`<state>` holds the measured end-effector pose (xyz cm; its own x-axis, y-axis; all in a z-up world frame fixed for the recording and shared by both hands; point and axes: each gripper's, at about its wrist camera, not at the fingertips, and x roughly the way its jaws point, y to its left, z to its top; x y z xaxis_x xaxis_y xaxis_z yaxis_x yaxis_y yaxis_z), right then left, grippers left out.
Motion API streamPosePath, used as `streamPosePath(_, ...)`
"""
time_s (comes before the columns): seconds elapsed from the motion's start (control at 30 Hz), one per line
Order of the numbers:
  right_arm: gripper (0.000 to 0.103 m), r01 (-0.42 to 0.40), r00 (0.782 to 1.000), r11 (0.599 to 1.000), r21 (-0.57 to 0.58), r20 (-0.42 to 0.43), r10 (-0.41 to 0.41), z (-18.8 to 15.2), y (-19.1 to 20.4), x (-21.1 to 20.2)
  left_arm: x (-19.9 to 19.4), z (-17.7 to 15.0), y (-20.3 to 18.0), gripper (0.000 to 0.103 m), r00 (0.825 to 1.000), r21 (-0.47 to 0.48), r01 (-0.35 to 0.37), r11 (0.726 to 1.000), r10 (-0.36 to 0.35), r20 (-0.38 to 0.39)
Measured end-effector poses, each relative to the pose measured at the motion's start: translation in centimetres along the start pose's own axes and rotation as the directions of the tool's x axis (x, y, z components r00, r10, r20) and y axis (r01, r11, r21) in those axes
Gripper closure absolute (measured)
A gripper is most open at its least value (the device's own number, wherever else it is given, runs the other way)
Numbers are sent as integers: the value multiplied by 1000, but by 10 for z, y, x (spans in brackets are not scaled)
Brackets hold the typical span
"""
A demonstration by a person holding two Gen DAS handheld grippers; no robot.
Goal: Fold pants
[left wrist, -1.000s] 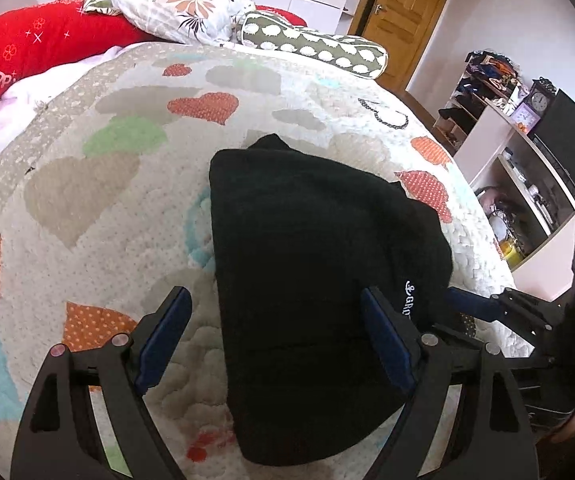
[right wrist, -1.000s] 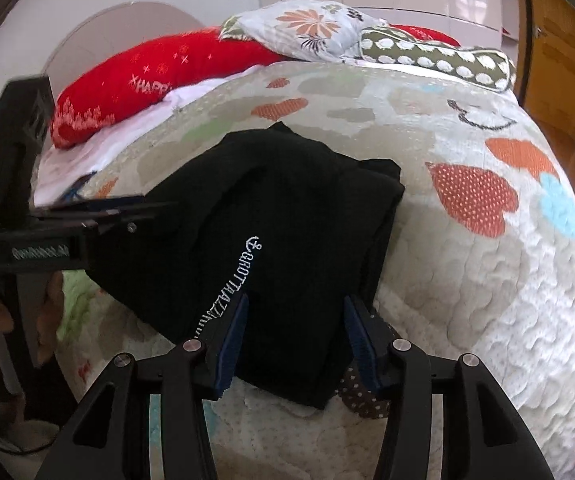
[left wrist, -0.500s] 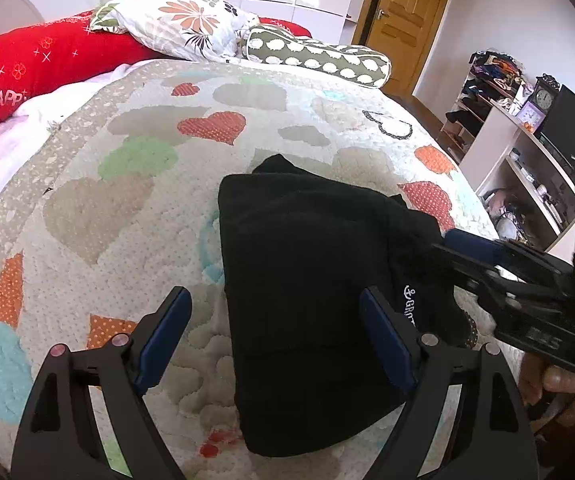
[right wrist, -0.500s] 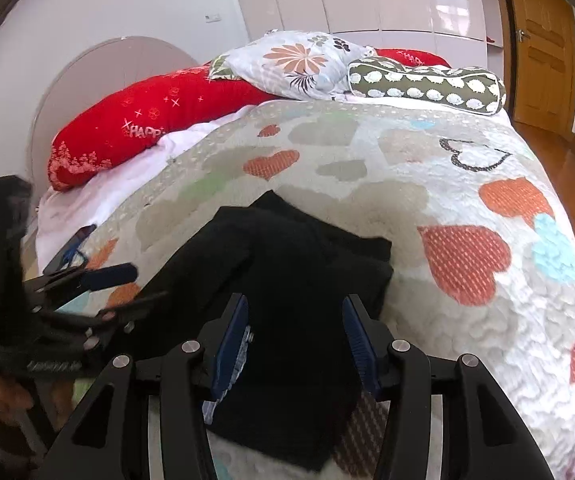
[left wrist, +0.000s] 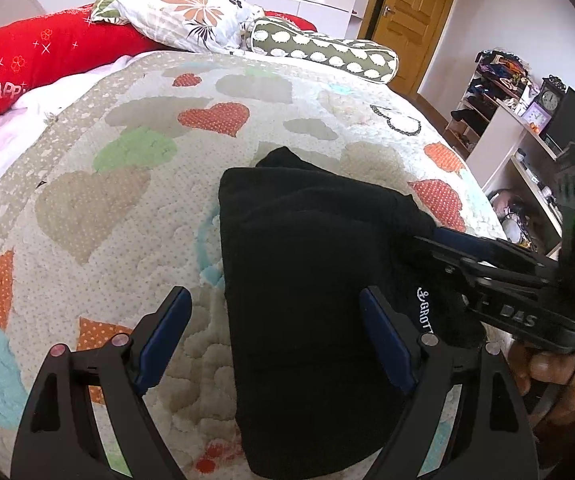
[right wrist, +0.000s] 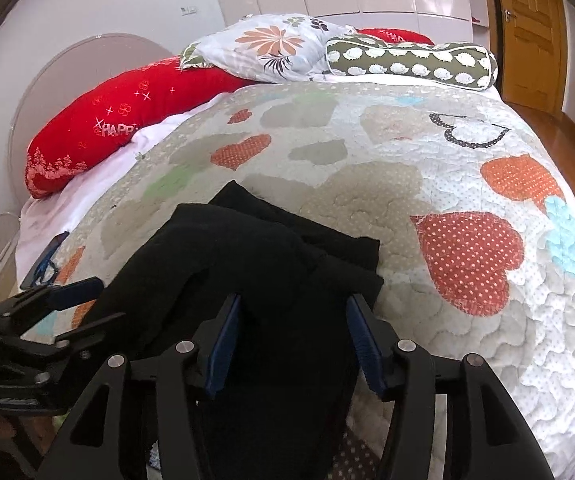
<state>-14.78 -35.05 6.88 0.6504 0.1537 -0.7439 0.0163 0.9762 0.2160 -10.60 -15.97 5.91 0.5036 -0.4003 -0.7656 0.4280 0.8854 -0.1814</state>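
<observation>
Bright soft daylight, sharp, fisheye-bent dark edges

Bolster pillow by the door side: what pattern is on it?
White hedgehog-like shapes on olive green; clearest in the right wrist view.

We see the folded pants [left wrist: 311, 300] lying on the quilt [left wrist: 127, 200], toward the bed's near edge. At twelve o'clock from them the pillows [left wrist: 191, 20] line the head of the bed; at two o'clock a shelf unit [left wrist: 499, 128] stands beside the bed.
</observation>
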Motion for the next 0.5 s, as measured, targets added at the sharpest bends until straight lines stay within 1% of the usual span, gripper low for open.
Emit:
streamPosePath(0.13, 48, 10, 1000, 1000, -11, 16, -10, -6, 2, -22, -6, 0, -1, 17, 1000, 1, 4, 1000, -4, -4)
streamPosePath(0.23, 42, 21, 999, 1000, -4, 32, -21, -14, 2, -37, -10, 1, -3, 17, 1000, 2, 10, 1000, -10, 5)
streamPosePath(0.27, 39, 21, 999, 1000, -3, 28, -21, -17, 2, -39, -10, 1, -3, 17, 1000, 0, 10, 1000, -10, 8)
streamPosePath(0.33, 38, 27, 1000, 1000, -10, 15, -27, -24, 3, -40, -9, -1, -4, 17, 1000, -2, 12, 1000, -12, 4)
streamPosePath(0.4, 38, 16, 1000, 1000, -17, -1, -16, -32, 5, -37, -4, -4, -5, 17, 1000, -2, 5, 1000, -5, -10)
streamPosePath(0.5, 37, 3, 999, 1000, -10, -47, -3, -44, 4, -24, 4, -8, -4, 16, 1000, -17, 10, 1000, -11, -29)
